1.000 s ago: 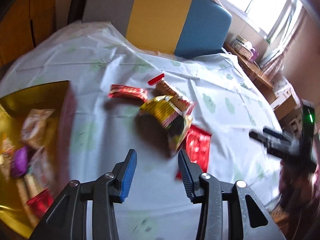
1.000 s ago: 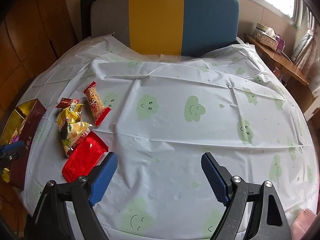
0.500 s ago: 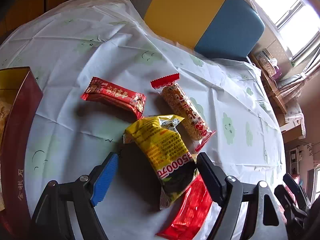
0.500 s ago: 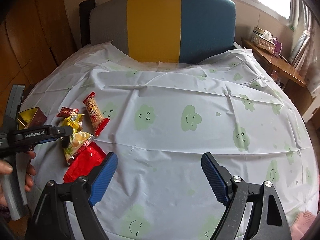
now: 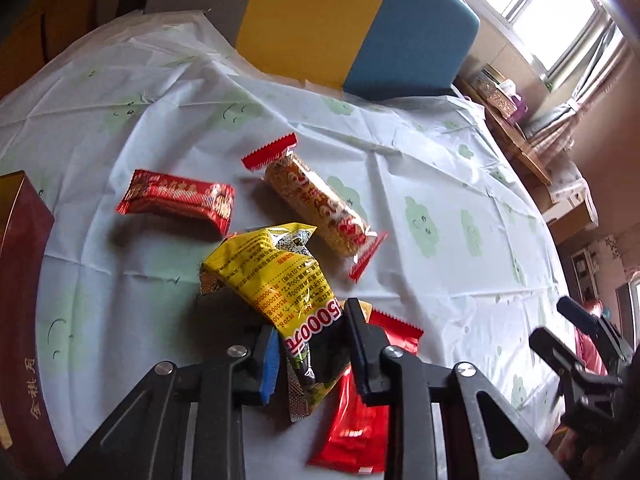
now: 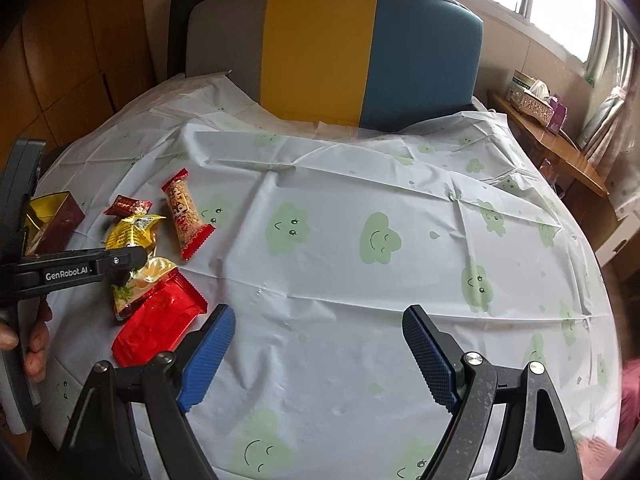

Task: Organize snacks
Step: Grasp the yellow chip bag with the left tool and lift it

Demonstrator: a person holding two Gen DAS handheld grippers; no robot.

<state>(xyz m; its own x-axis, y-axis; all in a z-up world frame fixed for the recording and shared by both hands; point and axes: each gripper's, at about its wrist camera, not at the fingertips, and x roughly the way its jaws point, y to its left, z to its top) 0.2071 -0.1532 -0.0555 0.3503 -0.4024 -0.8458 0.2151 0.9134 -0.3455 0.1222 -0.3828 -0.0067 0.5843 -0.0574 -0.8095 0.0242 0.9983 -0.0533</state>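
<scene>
Left gripper [image 5: 310, 350] pinches the yellow snack bag [image 5: 280, 276] at lower centre of left view, fingers narrow w/ bag between. Bag lies partly over a red packet [image 5: 360, 412]. Right gripper [image 6: 316, 354] hangs above the tablecloth [image 6: 360, 280], fingers wide, holding nothing. Box [image 5: 22, 300] at left edge.

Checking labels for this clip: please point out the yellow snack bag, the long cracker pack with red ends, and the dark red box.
yellow snack bag [image 5: 276, 276], left wrist view, printed middle
cracker pack [image 5: 316, 204], left wrist view, clear middle
dark red box [image 5: 20, 300], left wrist view, side wall
</scene>
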